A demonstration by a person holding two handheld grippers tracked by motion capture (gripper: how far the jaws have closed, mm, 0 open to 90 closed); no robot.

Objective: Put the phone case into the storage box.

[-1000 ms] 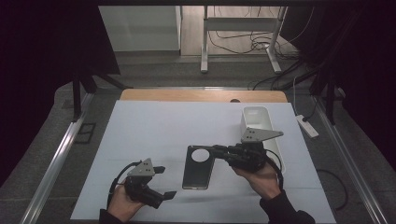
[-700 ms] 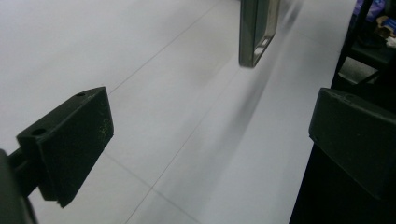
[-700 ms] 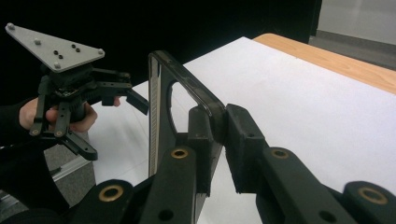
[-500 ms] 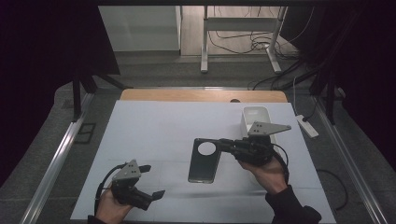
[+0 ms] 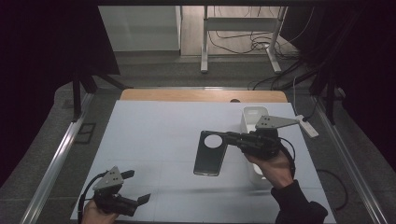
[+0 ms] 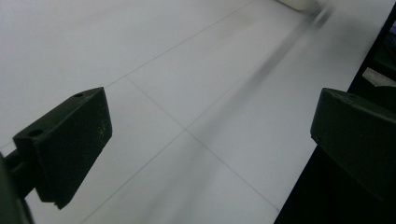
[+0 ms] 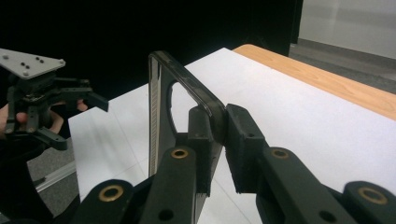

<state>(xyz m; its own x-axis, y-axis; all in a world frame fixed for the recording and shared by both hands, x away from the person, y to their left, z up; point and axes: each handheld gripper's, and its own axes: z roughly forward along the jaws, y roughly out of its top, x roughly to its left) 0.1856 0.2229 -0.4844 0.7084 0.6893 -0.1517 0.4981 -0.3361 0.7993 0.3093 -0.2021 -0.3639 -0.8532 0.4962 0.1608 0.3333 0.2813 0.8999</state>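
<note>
Jaws clamped on phone case [image 7: 187, 98] edge.

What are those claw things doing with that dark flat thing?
A person holds a claw-like gripper in each hand. The right gripper is shut on the edge of a dark phone case with a round hole, holding it above the white table, next to a white bin. The left gripper is open with nothing in it, near the table's front edge.

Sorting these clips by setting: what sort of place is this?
Probably a lab recording station: a white table flanked by dark curtains, loose cables on the floor behind, and a power strip beside it.
</note>
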